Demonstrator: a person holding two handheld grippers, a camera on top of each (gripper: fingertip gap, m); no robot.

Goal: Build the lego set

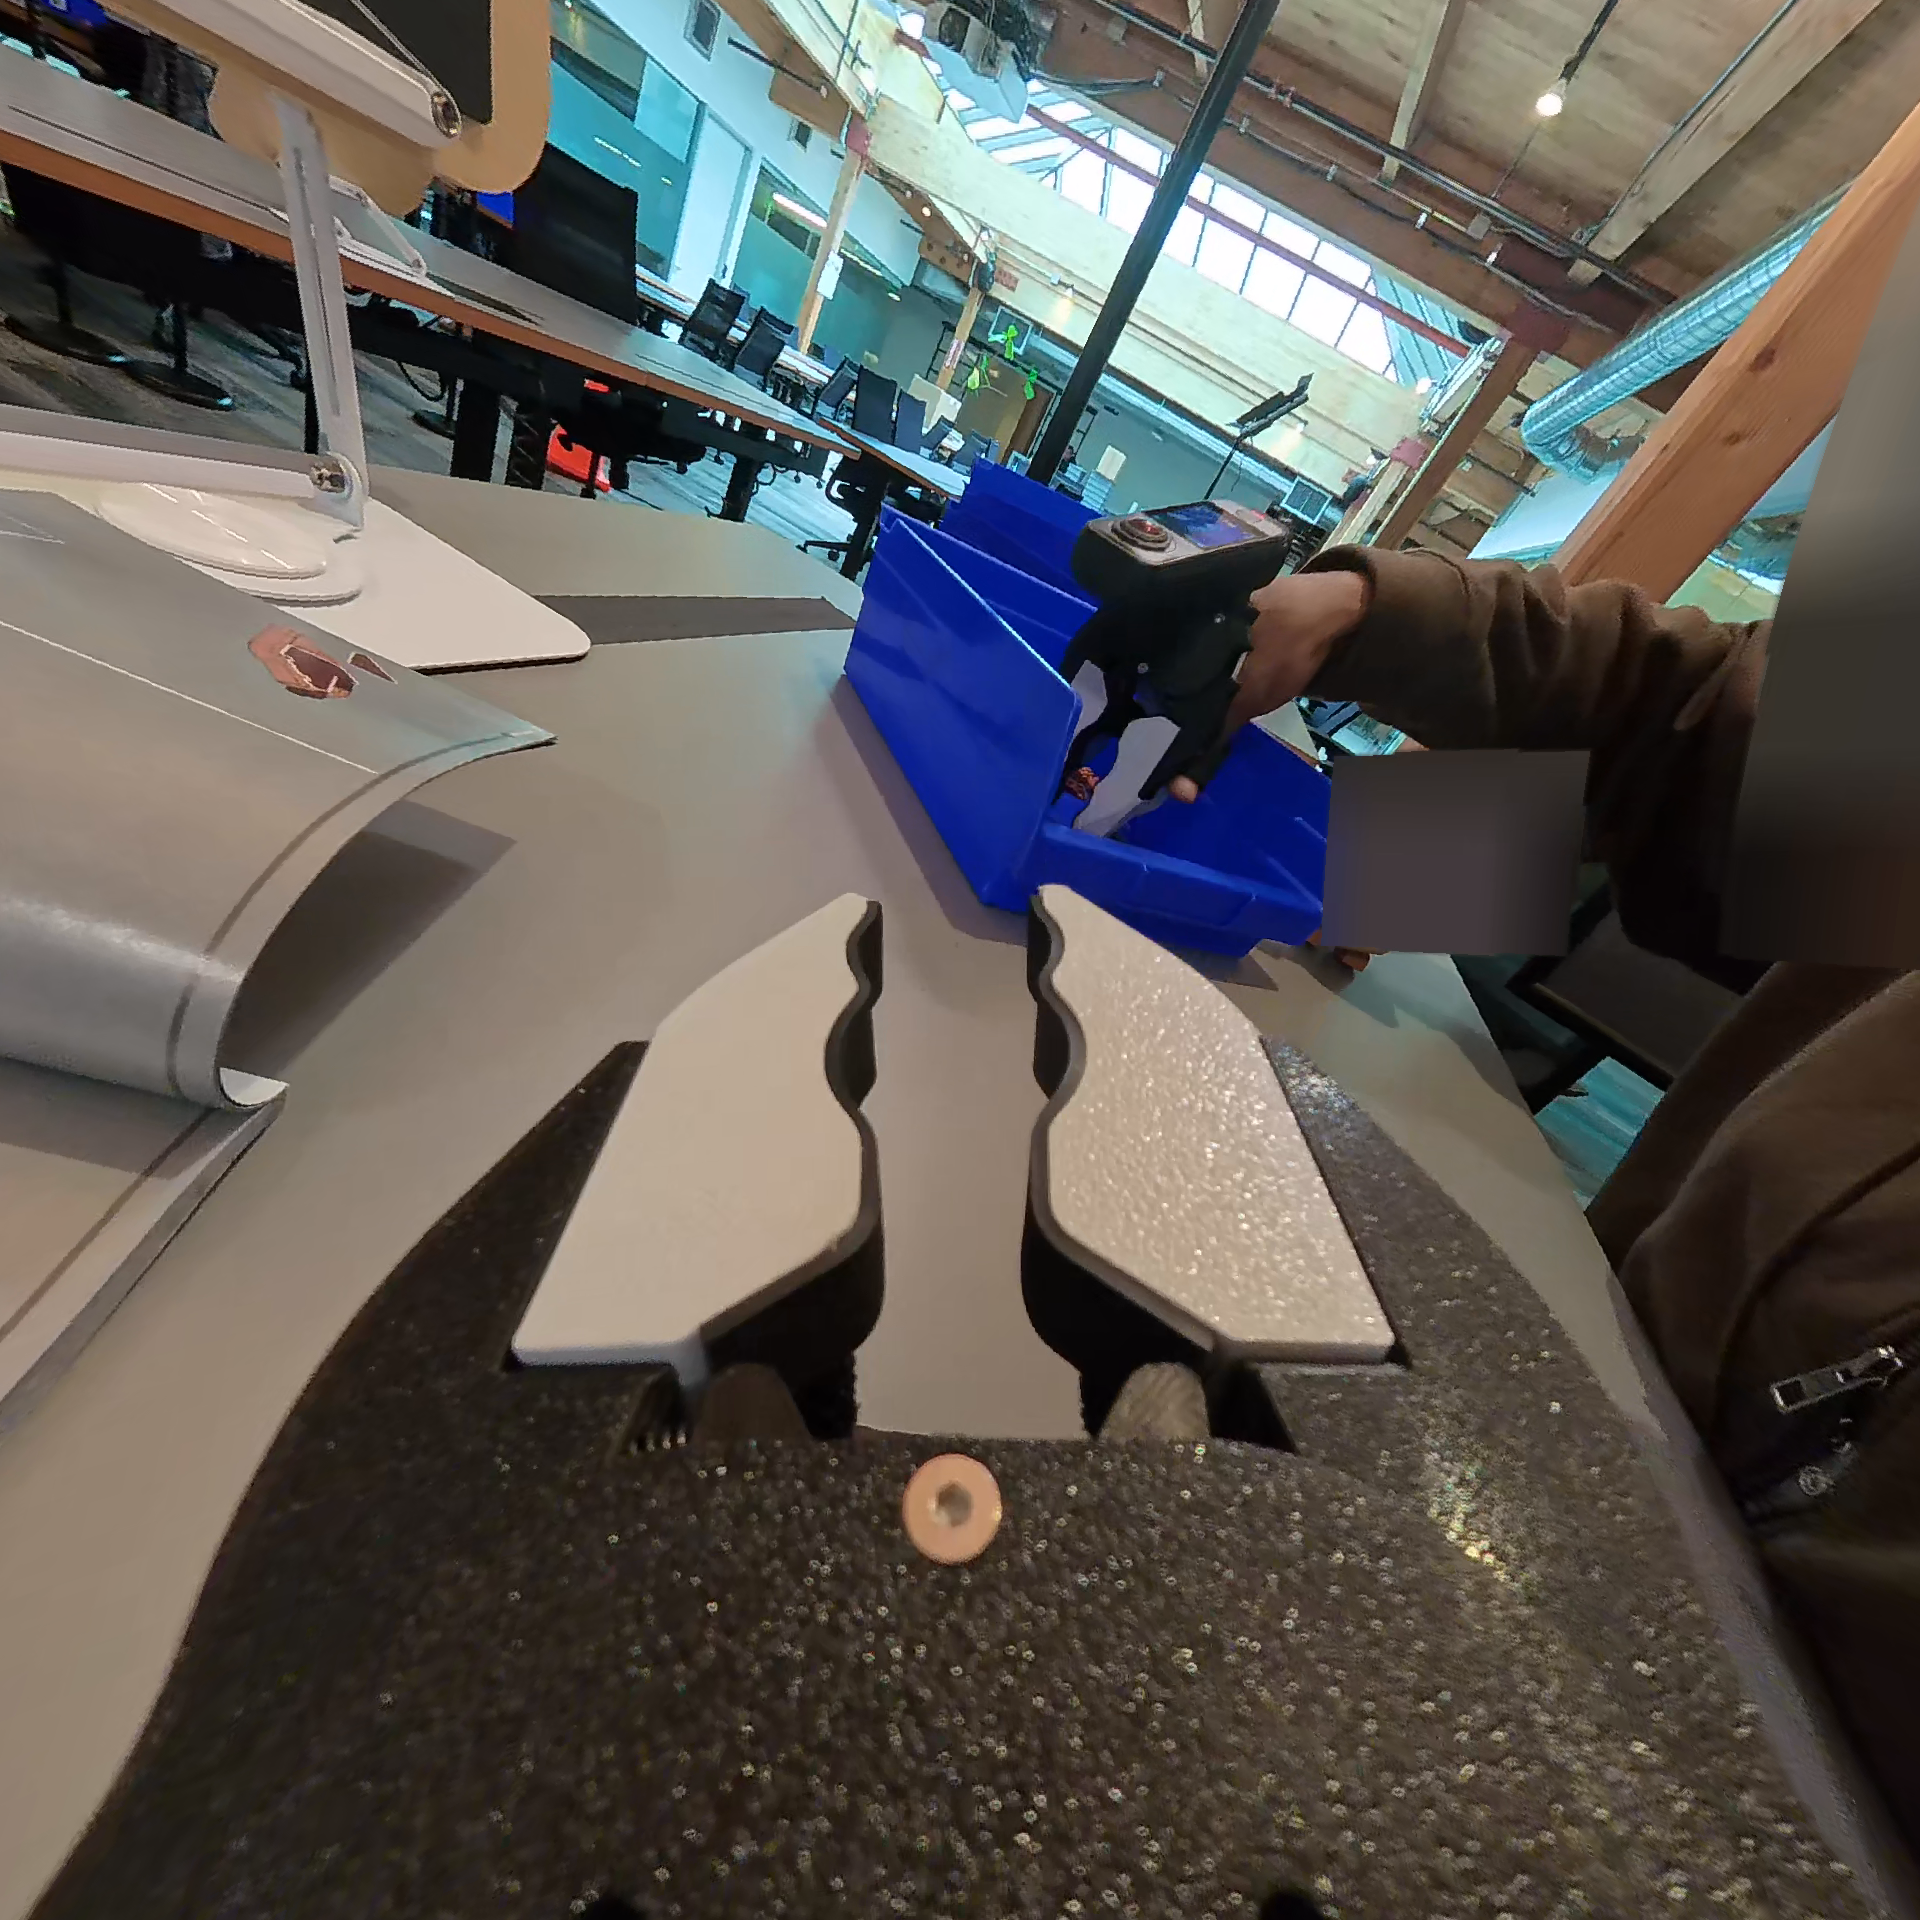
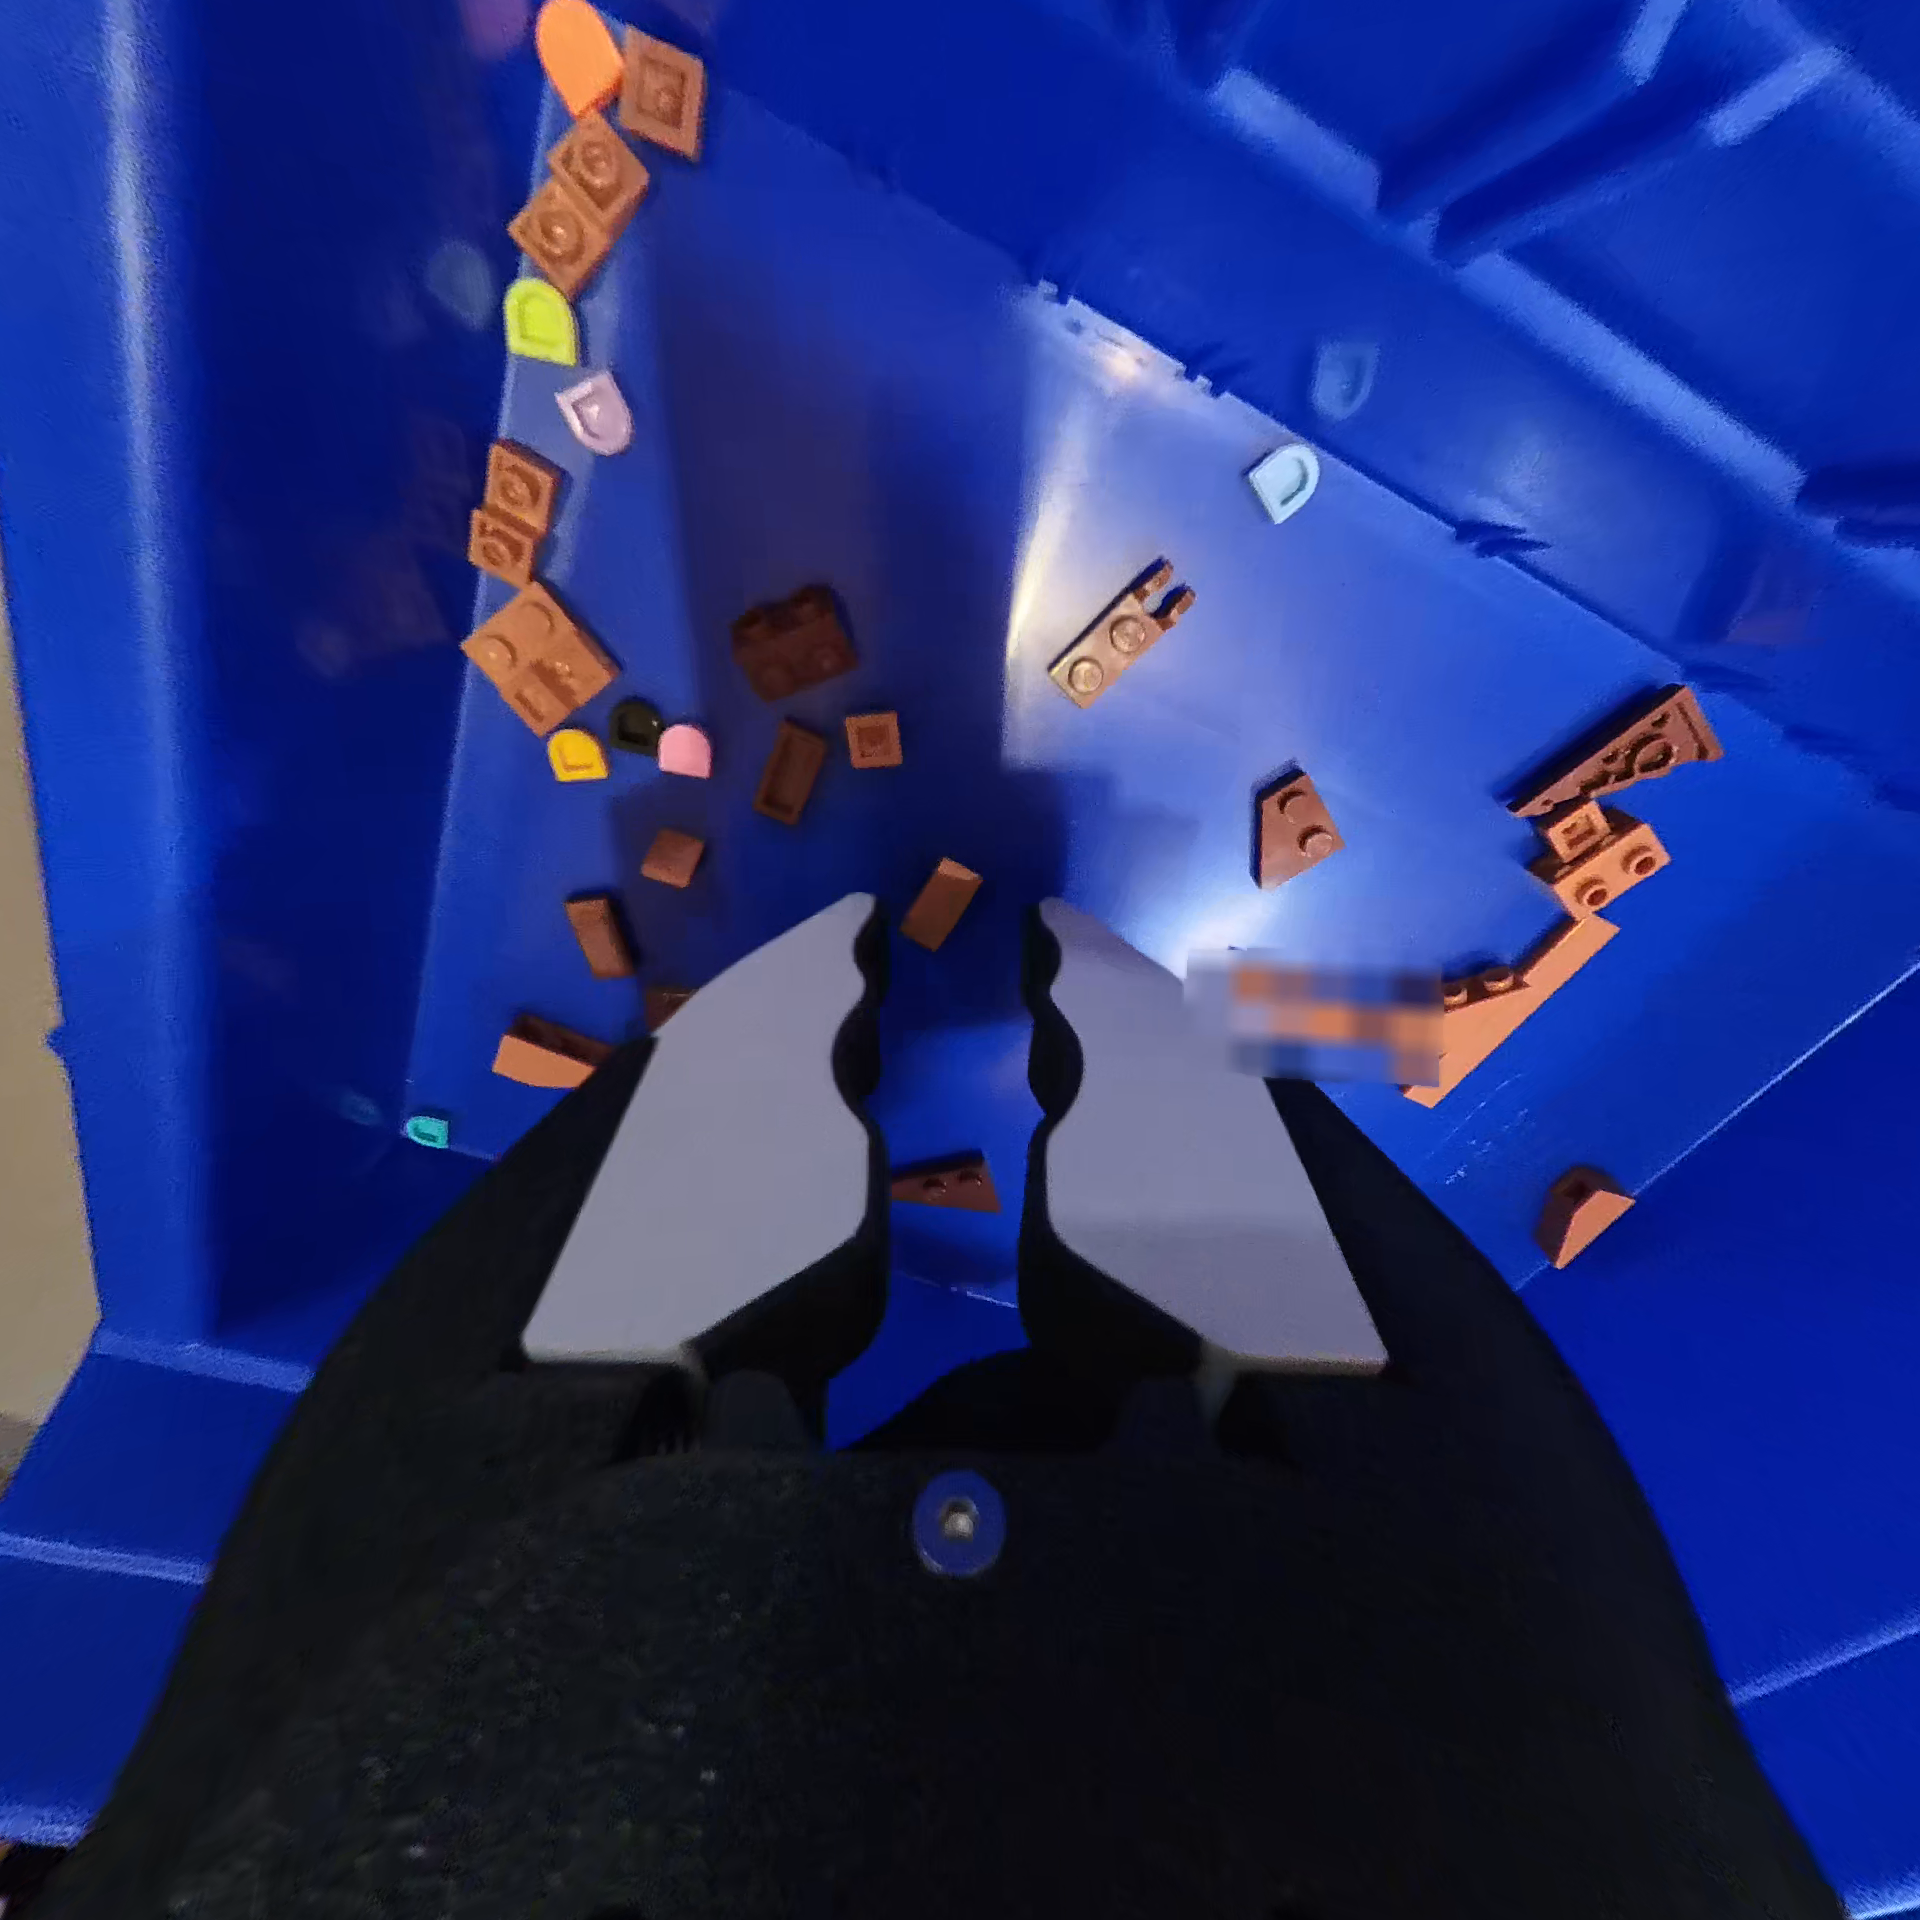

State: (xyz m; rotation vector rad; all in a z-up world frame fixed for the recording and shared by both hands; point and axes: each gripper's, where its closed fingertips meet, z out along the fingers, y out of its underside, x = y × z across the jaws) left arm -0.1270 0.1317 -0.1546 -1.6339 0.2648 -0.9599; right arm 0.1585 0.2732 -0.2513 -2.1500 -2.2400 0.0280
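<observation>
- Brown and orange lego pieces point(image 2: 795, 642) lie loose on the blue bin point(image 2: 1558, 312) floor, ahead of the right gripper point(image 2: 956, 914), whose jaws stand apart, empty.
- Likely light, stiff, slick; pinch the small slope point(image 2: 940, 902) just beyond the tips across its flat sides.
- Left gripper point(image 1: 956, 914) hovers over the table point(image 1: 675, 748), parted, empty.
- A mosaic patch hides pieces right of the jaws.

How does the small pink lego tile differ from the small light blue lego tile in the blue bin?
The pink rounded tile lies beside yellow and black tiles; the light blue rounded tile lies alone. The pink one shows a smooth top, the light blue one a hollow underside. Both share one shape and rest on the blue plastic bin floor.
</observation>
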